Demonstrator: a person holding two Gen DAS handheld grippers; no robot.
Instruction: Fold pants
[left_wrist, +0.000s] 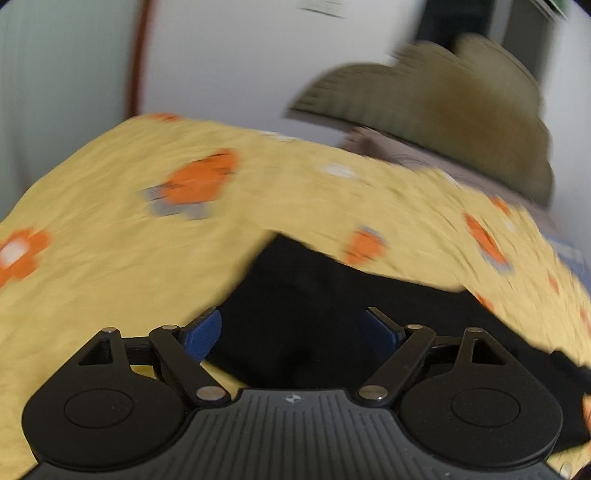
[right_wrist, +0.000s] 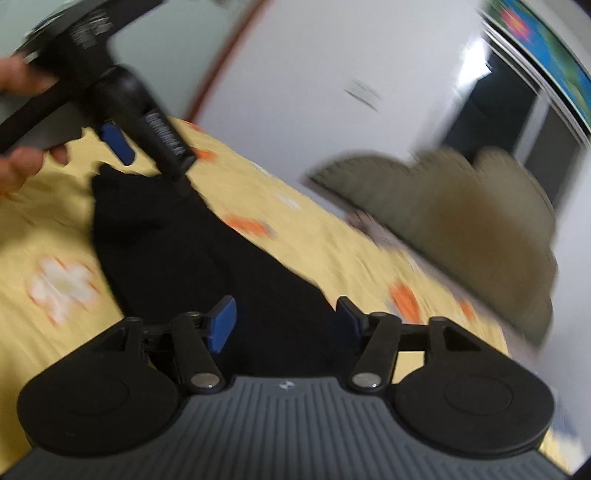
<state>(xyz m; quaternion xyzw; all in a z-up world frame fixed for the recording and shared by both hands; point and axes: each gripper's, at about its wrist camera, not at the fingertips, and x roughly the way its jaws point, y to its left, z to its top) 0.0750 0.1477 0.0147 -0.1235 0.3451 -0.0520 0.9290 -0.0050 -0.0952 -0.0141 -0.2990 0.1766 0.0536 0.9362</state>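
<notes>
Both claws stand apart w/ nothing clamped: our left gripper (left_wrist: 291, 332) has its blue pads spread wide over black cloth, our right gripper (right_wrist: 284, 325) likewise, pads clear of the fabric as far as blur lets us judge.

Pants (right_wrist: 192, 258), black, lie flat on the yellow flowered bedspread (right_wrist: 55, 229). In right wrist view they run as a long dark strip from near, just under our right claw, away to far left, where the narrow end sits just below the left gripper (right_wrist: 147, 151) and the hand (right_wrist: 22, 122) holding it. So long axis goes near-right to far-left; each claw is close to one end. In left wrist view pants (left_wrist: 314, 314) lie directly ahead and below the pads, spreading off right.

We judge next grab turns on that axis: take an end and carry it along the strip toward the other.

Further out: a khaki bundle (left_wrist: 461, 110), maybe a pillow or blanket, at far right by the white wall (left_wrist: 229, 55). Both views motion-blurred, so fold state unclear.
</notes>
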